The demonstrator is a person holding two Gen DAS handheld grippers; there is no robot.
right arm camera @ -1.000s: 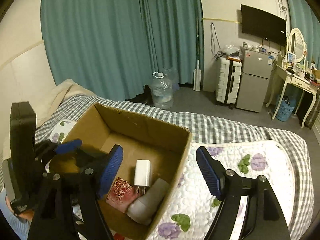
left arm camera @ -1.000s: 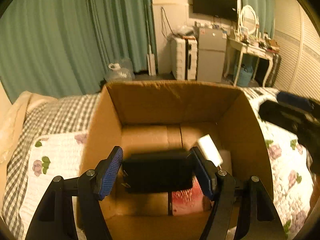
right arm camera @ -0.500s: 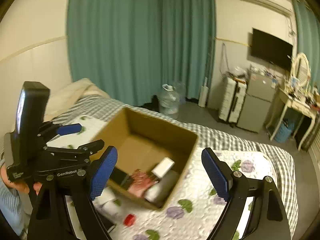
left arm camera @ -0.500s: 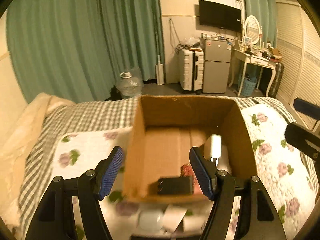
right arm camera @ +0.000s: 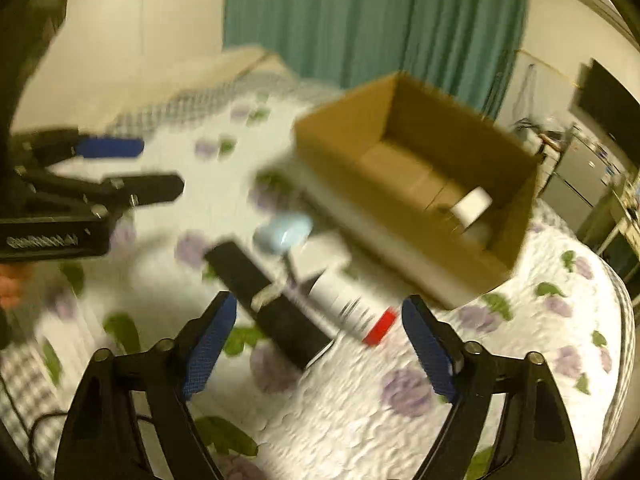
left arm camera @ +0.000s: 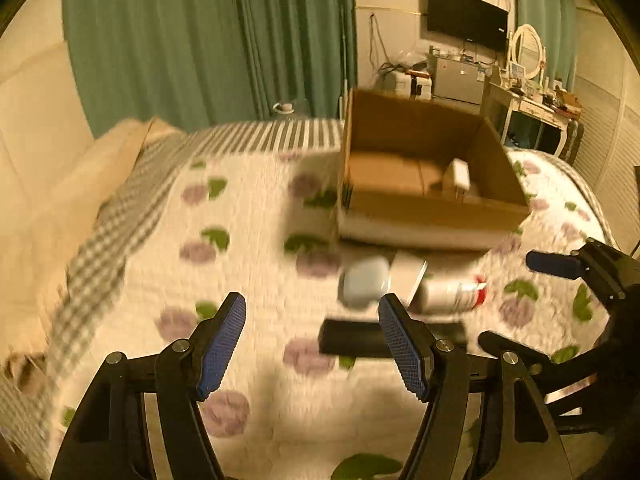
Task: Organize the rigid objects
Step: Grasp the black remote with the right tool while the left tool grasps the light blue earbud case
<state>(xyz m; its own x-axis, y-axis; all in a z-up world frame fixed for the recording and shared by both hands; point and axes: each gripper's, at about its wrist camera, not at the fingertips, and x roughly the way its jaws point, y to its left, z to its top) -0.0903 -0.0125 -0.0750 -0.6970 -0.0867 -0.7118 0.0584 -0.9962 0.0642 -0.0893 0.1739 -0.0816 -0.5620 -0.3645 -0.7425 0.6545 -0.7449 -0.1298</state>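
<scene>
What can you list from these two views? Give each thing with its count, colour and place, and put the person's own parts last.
cardboard box: 1, brown, on the bed, open top
white block: 1, white, inside the box
pale blue case: 1, light blue, on the quilt in front of the box
black bar: 1, black, on the quilt
white tube: 1, white with red cap, beside the bar
quilt: 1, white floral
left gripper: 1, blue jaws open
right gripper: 1, blue jaws open

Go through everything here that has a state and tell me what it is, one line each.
Left gripper: open, empty.
Right gripper: open, empty.
Cardboard box: open-topped, white charger inside.
Black box: lying flat on quilt.
White bottle: on its side, red cap on.
</scene>
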